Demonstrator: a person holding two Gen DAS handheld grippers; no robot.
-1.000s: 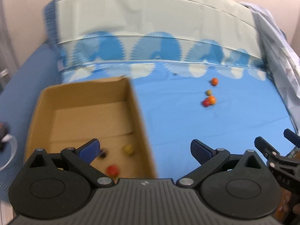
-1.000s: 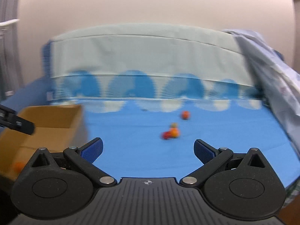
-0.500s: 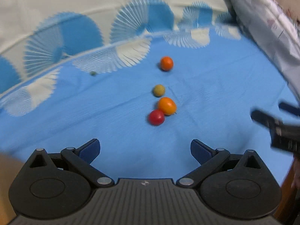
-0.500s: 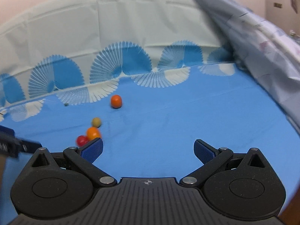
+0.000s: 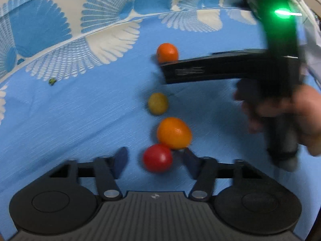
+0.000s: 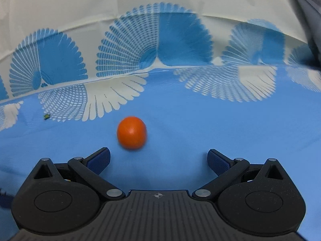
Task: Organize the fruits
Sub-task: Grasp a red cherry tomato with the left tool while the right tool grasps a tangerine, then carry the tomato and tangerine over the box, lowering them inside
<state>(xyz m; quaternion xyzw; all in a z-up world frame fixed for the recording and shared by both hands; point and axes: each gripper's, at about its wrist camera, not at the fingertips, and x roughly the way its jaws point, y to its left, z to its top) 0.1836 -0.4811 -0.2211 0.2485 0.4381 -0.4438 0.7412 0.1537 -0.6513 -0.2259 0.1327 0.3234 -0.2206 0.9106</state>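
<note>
Several small fruits lie in a row on the blue sheet (image 5: 80, 120): a far orange one (image 5: 167, 52), a yellow-green one (image 5: 158, 103), a bigger orange one (image 5: 173, 133) and a red one (image 5: 157, 157). My left gripper (image 5: 155, 157) points down at the red fruit, which sits between its closing jaws; a gap shows on both sides, so the pads are not touching it. My right gripper (image 6: 158, 154) is open, with the far orange fruit (image 6: 131, 132) just ahead and left of centre. In the left wrist view its black finger (image 5: 190, 71) reaches up to that fruit.
A hand (image 5: 297, 116) holds the right gripper's handle, which shows a green light (image 5: 282, 13). The sheet's white fan-patterned fold (image 6: 140, 20) rises behind the fruits. A grey quilt (image 5: 313, 24) lies at the right. A tiny dark speck (image 5: 52, 81) sits on the sheet.
Both grippers swung away from the cardboard box, right and down to the fruits. The left jaws narrowed around the red fruit. The right gripper came in over the far orange fruit.
</note>
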